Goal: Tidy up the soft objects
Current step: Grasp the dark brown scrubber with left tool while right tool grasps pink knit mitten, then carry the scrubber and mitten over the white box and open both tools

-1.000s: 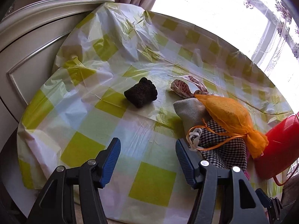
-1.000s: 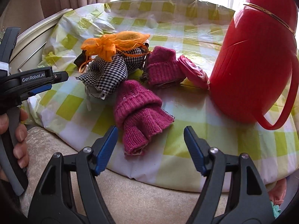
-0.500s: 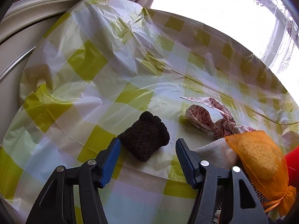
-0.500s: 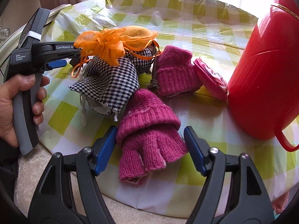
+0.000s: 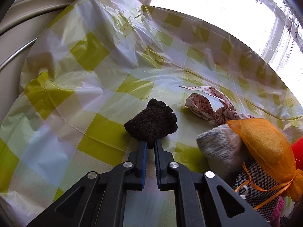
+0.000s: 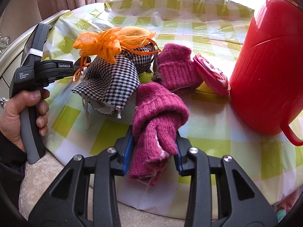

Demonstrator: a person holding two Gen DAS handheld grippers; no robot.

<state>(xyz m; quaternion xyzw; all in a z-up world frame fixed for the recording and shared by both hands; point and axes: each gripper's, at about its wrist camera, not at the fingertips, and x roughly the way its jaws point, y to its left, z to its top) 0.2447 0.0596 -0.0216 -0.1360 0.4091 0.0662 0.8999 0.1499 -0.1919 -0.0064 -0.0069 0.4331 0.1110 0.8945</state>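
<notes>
My left gripper is shut on the near edge of a small black knit glove lying on the yellow-checked tablecloth. My right gripper is shut on a magenta knit glove near the table's front edge. A second magenta glove lies behind it. An orange mesh pouch sits on a houndstooth cloth; both also show in the left wrist view, the pouch at right. A grey herringbone cloth and a floral cloth lie beside the black glove.
A tall red plastic jug with a handle stands at the right of the table. A pink folded pouch leans by it. A cream bed frame borders the table's left. A beige cushion lies below the front edge.
Both grippers have closed: the left onto the black glove, the right onto the near magenta glove, bunching it. Both had moved forward toward the table before that.
</notes>
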